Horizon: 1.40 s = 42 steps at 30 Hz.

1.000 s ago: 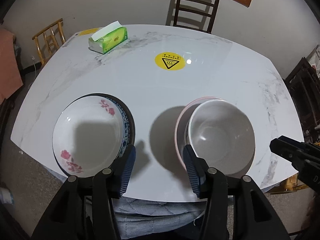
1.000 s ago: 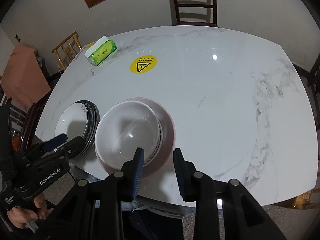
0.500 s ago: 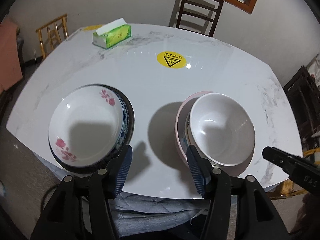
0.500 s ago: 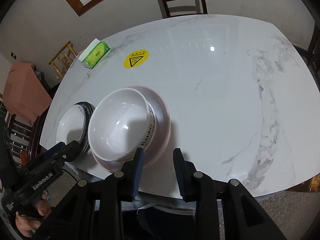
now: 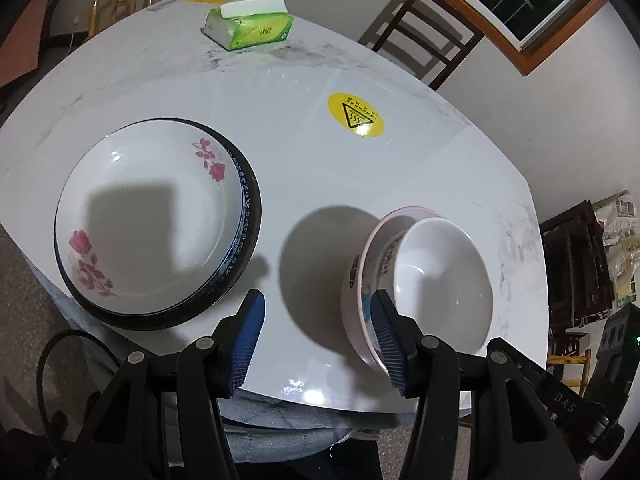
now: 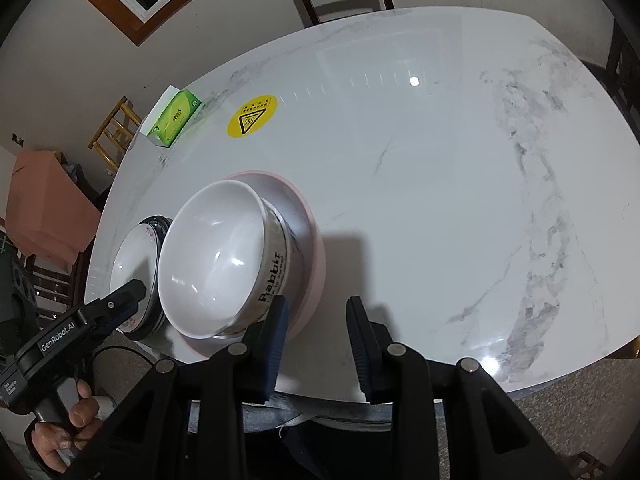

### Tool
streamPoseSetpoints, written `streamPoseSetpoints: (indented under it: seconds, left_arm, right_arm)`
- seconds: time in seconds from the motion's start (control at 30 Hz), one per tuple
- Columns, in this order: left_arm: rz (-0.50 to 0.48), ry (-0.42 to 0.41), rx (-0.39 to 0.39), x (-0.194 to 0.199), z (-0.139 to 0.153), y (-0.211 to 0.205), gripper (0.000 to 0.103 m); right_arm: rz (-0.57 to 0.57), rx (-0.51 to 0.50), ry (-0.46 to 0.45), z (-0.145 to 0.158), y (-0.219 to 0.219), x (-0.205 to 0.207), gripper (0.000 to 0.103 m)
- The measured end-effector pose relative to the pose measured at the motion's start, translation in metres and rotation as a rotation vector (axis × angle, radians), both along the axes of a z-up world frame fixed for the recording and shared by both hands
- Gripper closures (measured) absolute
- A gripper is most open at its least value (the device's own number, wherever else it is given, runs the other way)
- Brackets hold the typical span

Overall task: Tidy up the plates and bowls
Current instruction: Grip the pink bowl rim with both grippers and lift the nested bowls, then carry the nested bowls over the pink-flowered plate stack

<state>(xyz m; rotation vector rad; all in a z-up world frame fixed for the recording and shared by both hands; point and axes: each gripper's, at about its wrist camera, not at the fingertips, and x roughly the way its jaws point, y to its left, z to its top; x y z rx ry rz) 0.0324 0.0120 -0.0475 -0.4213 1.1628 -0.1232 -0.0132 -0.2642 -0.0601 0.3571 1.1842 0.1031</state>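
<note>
A white floral plate [image 5: 148, 216] lies on a stack of dark-rimmed plates [image 5: 250, 216] at the table's front left; it also shows in the right wrist view [image 6: 132, 256]. A white bowl [image 5: 440, 284] with "Rabbit" lettering sits nested in a pink bowl [image 5: 366, 248] at the front right; the white bowl [image 6: 216, 264] and pink bowl [image 6: 312, 248] show in the right wrist view. My left gripper [image 5: 316, 340] is open and empty, between the two stacks near the front edge. My right gripper [image 6: 316, 340] is open and empty, just right of the bowls.
A white marble table [image 5: 320, 80] carries a green tissue box [image 5: 252, 26] at the back left and a yellow warning sticker [image 5: 355, 114]. Wooden chairs [image 5: 424, 28] stand behind it and at the left [image 6: 116, 128]. A person's hand [image 6: 76, 420] holds the left gripper's handle.
Both grippers have pulled back and tilted; the views have rolled. The bowls and plates have stayed in place. Both jaws remain open.
</note>
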Motion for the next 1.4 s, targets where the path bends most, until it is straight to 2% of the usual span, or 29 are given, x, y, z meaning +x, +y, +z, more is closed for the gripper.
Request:
streamPoseSetpoints:
  seconds: [0.23,0.87,1.1,1.4]
  left_arm:
    - [0.008,0.057,-0.062,0.007,-0.013,0.001,0.054]
    - [-0.023,0.114,-0.020,0.022,-0.034,-0.013,0.065]
    - [-0.027,0.113,-0.020,0.024,-0.037,-0.014,0.067]
    - [-0.031,0.105,-0.009,0.027,-0.036,-0.017,0.070]
  right_arm:
    - [-0.005,-0.008,0.016,-0.005,0.002,0.005,0.072]
    - [0.032,-0.116,0.063,-0.023,0.021,0.036,0.072]
    - [0.042,-0.169,0.080,-0.033,0.032,0.045,0.072]
    - [0.026,-0.181,0.093,-0.034,0.033,0.054,0.072]
